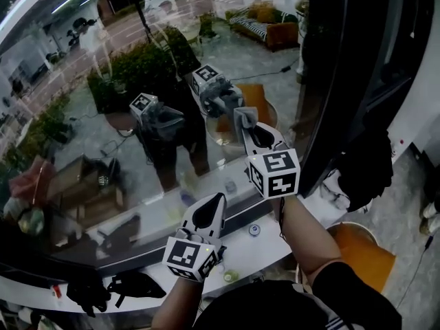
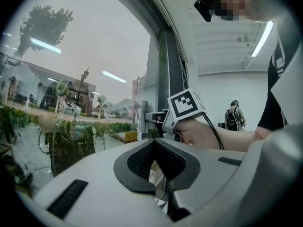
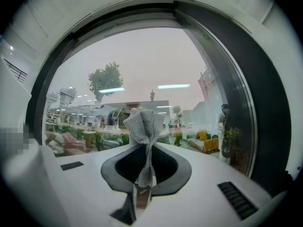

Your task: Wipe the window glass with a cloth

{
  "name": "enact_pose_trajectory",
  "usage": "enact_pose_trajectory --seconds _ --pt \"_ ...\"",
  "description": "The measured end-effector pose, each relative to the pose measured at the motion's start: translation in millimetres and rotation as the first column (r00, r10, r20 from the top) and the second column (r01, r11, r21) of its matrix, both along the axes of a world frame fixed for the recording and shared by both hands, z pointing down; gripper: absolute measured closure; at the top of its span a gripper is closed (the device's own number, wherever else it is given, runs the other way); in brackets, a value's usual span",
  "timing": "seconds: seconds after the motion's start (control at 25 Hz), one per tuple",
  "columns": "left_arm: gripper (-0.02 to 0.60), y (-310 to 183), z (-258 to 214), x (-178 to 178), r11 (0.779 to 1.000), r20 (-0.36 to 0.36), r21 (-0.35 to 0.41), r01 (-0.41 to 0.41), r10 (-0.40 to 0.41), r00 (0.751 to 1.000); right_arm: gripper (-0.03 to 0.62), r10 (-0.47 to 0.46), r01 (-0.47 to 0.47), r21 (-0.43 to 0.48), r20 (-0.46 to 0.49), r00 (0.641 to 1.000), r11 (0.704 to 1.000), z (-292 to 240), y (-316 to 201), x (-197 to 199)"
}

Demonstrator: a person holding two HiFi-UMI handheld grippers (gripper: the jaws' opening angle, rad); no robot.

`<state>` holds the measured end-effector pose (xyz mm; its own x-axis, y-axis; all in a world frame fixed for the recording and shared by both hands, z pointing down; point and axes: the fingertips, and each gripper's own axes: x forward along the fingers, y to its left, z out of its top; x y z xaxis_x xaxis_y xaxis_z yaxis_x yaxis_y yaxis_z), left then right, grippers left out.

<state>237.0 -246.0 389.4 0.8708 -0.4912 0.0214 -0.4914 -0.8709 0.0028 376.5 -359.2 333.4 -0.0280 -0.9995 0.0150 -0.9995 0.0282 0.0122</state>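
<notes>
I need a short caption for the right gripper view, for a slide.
Right gripper, jaws shut on a grey cloth, faces the window glass.

- The left tongs [image 1: 218, 201] are held low and near, with the jaws closed together and nothing between them.
- The right tongs [image 1: 251, 128] are raised farther off, with the jaws clamped on a grey cloth [image 3: 143, 126].
- Both forearms are extended forward.
</notes>
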Motion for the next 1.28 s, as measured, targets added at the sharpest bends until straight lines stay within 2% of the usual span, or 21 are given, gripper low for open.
enact_pose_trajectory --seconds 0.32,0.48,0.76,1.28 --pt "0.574 -1 5 43 1.0 0.021 -0.007 -0.029 0.03 0.999 0.549 0.075 -0.075 -0.015 0.014 0.997 0.997 12 4 73" --pt "0.574 -3 7 45 0.999 0.03 -0.014 -0.03 0.03 0.999 0.549 0.121 -0.12 -0.023 0.031 0.992 0.992 17 6 100" --pt "0.574 -7 5 40 1.0 0.037 -0.012 -0.028 0.028 0.999 0.549 0.151 -0.15 -0.019 0.03 0.988 0.988 18 6 109" --pt "0.574 -5 5 37 1.0 0.015 -0.012 -0.011 0.012 1.0 0.549 0.151 -0.151 -0.014 0.038 0.988 0.988 20 6 109"
